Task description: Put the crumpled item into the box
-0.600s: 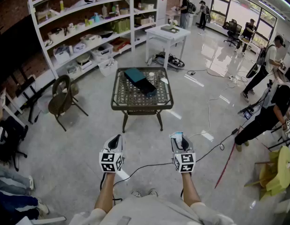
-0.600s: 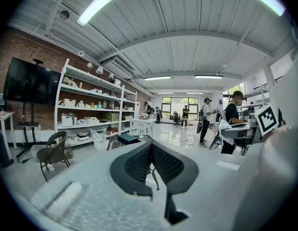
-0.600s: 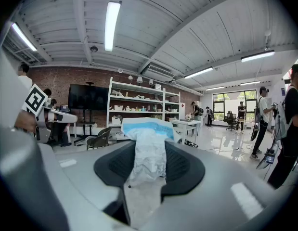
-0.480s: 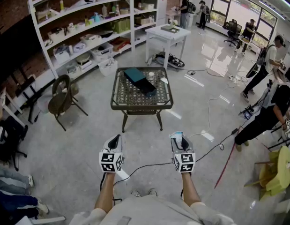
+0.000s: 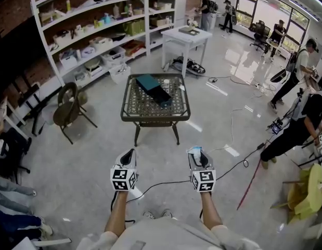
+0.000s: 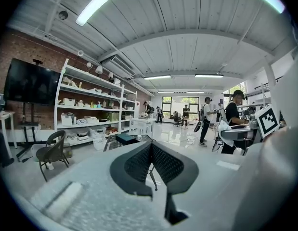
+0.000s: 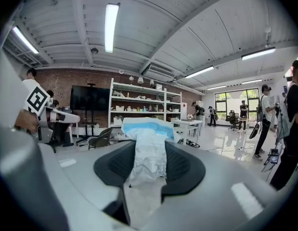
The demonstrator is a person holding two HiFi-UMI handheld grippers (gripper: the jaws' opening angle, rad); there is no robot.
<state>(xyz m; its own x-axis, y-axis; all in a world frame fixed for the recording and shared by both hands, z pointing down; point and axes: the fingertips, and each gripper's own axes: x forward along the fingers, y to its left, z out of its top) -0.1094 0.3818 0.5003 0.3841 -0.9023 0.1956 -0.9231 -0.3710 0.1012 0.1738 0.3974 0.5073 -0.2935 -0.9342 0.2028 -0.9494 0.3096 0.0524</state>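
The right hand-held gripper (image 5: 200,157) is clamped on the crumpled item (image 7: 148,146), a white and pale blue wad of thin, creased material. It is pinched across its narrow lower part, so the bulkier blue-edged top stands proud above the jaws. Judging by that, the grip is meant for carrying: the light wad is secure at its waist, and the loose end is free to drop out once the jaws part. The left hand-held gripper (image 5: 129,158) has its 2 jaws together with nothing between them. It is held level beside the right one, seemingly just kept out of the way, since 1 gripper is enough for so light a load. The box (image 5: 153,88), dark teal and lying at an angle, sits on the wire-topped surface (image 5: 130,113), well ahead of the person across open floor. The item is therefore well apart from where it has to go. Both grippers point roughly toward that surface, which suits a walk up to it. A cable (image 5: 166,183) trails over the floor just in front of the person's feet and could catch a step. The placing itself has not begun.
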